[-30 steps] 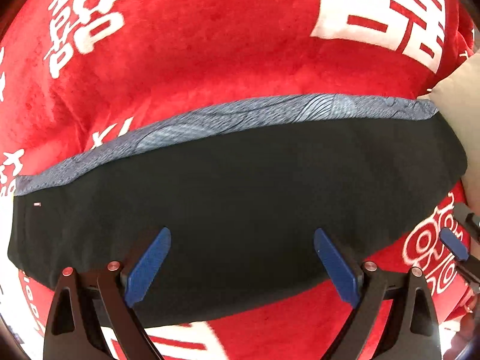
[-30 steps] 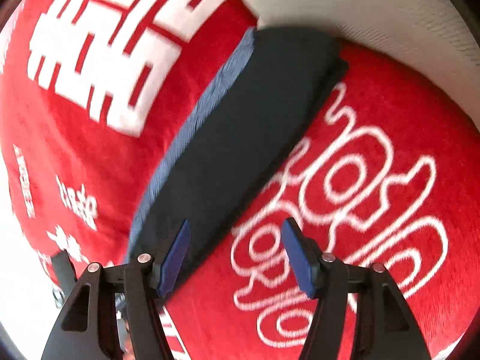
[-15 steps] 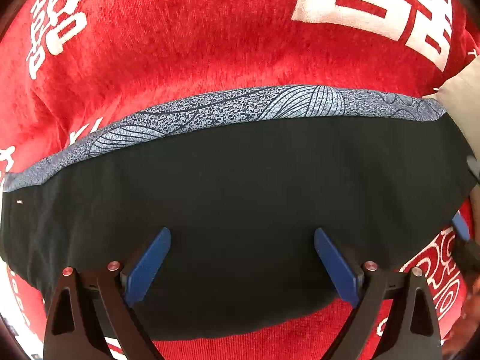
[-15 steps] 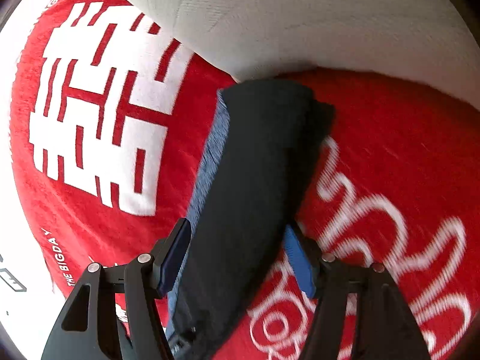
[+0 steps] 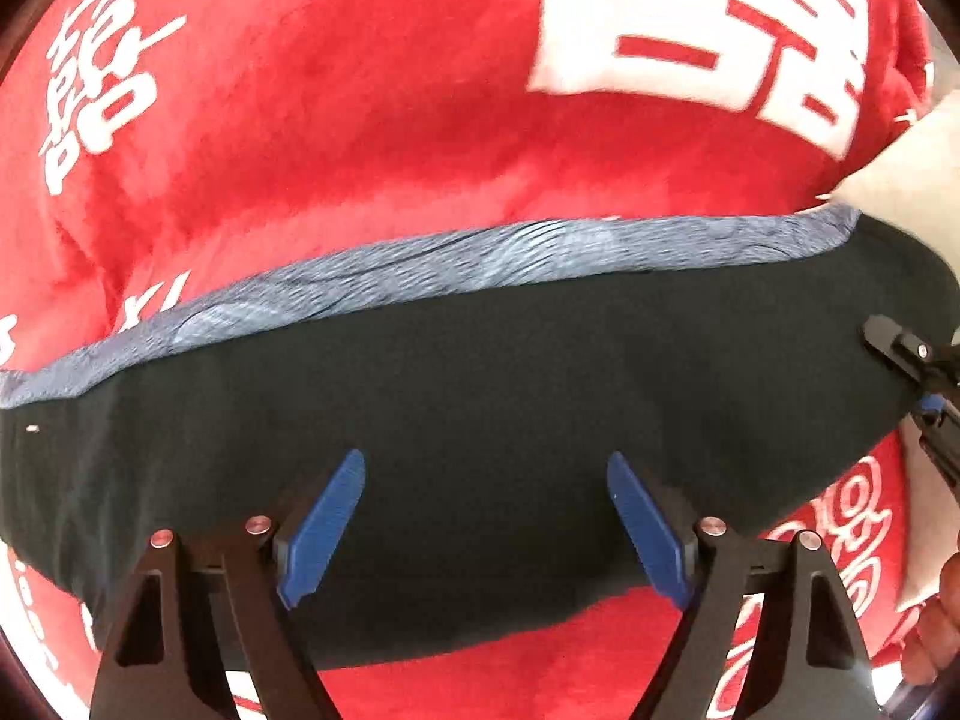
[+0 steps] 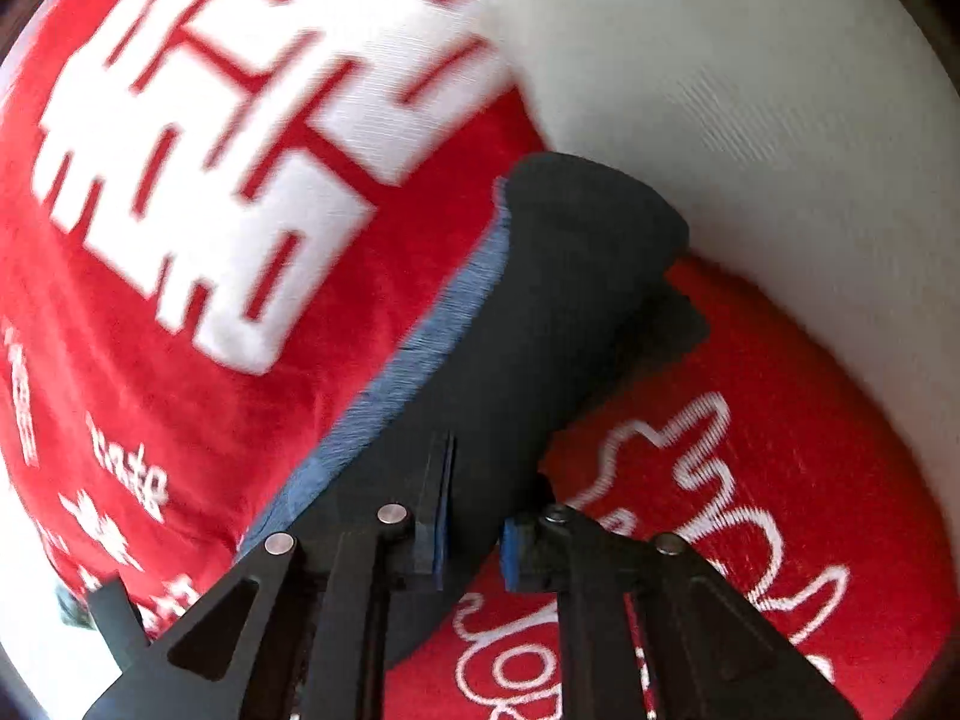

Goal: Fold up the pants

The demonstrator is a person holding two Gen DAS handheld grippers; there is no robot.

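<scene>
Black pants (image 5: 510, 396) with a blue-grey patterned strip (image 5: 480, 264) along the far edge lie folded into a long band on a red blanket. My left gripper (image 5: 486, 516) hovers over the band's near middle, pointing steeply down. Its jaws are wide and closing, with flat cloth under them and nothing pinched. My right gripper (image 6: 474, 531) is at the band's right end. Its jaws are closing and its blue pads (image 6: 439, 516) press a fold of the black pants (image 6: 570, 312) between them. That gripper also shows at the right edge of the left wrist view, as the right gripper (image 5: 918, 384).
The red blanket (image 5: 360, 150) with large white characters covers the whole surface under the pants. A white pillow (image 6: 750, 120) lies against the pants' right end, and the same pillow (image 5: 912, 192) shows in the left wrist view. A person's hand (image 5: 942, 618) is at the lower right.
The right gripper went from open astride the pants' end to pinching the cloth, and it rolled and rose a little. The left gripper's jaws narrowed slightly over the middle.
</scene>
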